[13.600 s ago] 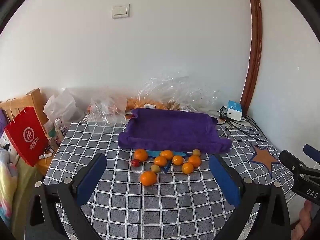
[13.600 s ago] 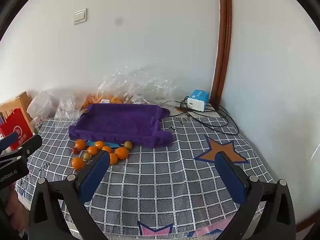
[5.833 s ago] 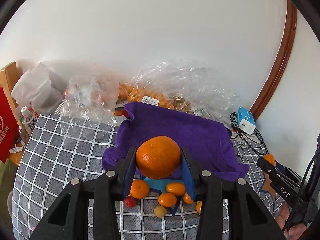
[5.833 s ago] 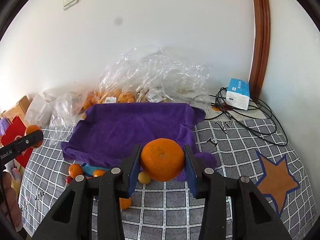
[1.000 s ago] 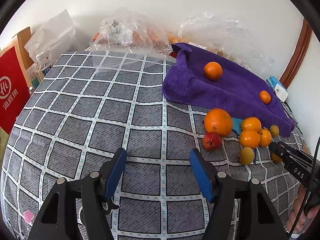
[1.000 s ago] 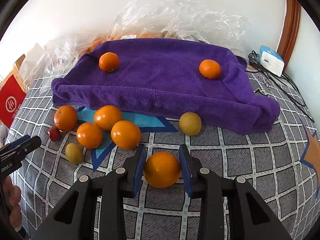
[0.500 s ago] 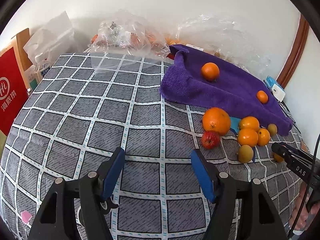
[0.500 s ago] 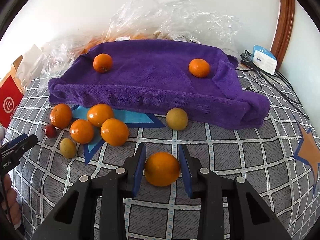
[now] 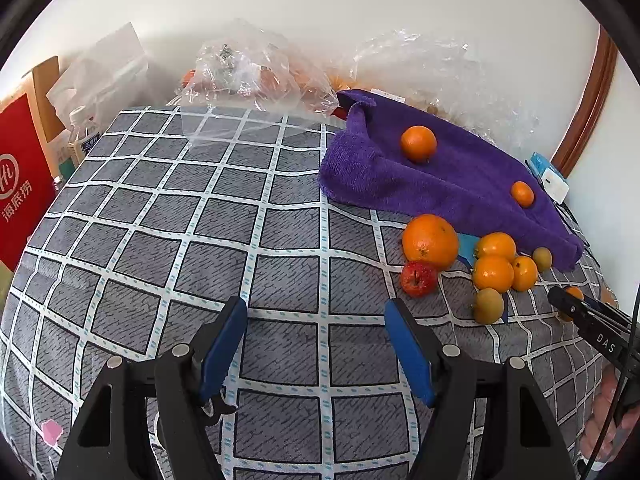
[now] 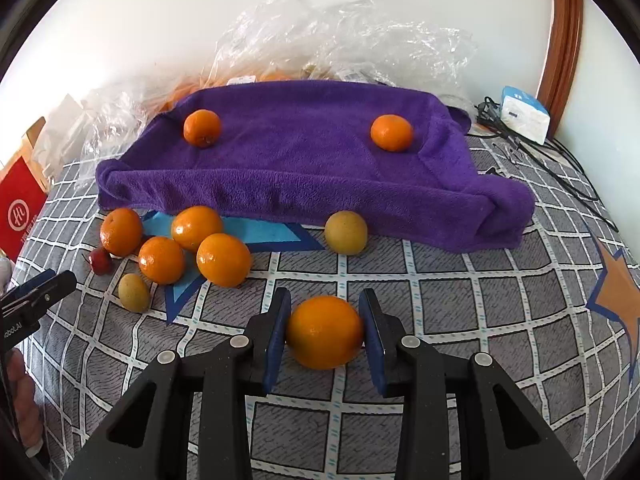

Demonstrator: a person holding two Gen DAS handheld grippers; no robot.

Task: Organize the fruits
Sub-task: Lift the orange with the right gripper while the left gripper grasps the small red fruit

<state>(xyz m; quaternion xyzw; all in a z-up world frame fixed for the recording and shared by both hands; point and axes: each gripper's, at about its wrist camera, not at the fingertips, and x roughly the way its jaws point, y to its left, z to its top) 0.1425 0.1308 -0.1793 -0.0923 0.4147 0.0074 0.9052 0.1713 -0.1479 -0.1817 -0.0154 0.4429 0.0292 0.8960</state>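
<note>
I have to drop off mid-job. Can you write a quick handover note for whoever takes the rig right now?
Right tongs: shut on an orange at the cloth-covered table.
Left tongs: opening, nothing between them.
Done: two oranges sit on the purple towel.
Left: four oranges, a small red fruit and two yellowish fruits lie on the table in front of the towel, plus the held orange.

Left wrist view: looks steeply down over its own jaws from the bench's (image 9: 168, 208) left side, close to the checked cloth; purple towel (image 9: 452, 176) upper right. Right wrist view: looks down from the front, nearer, facing the purple towel (image 10: 320, 160) squarely. Shared: towel, the two oranges on it, the loose fruit cluster (image 10: 188, 248), plastic bags (image 10: 344, 36).
</note>
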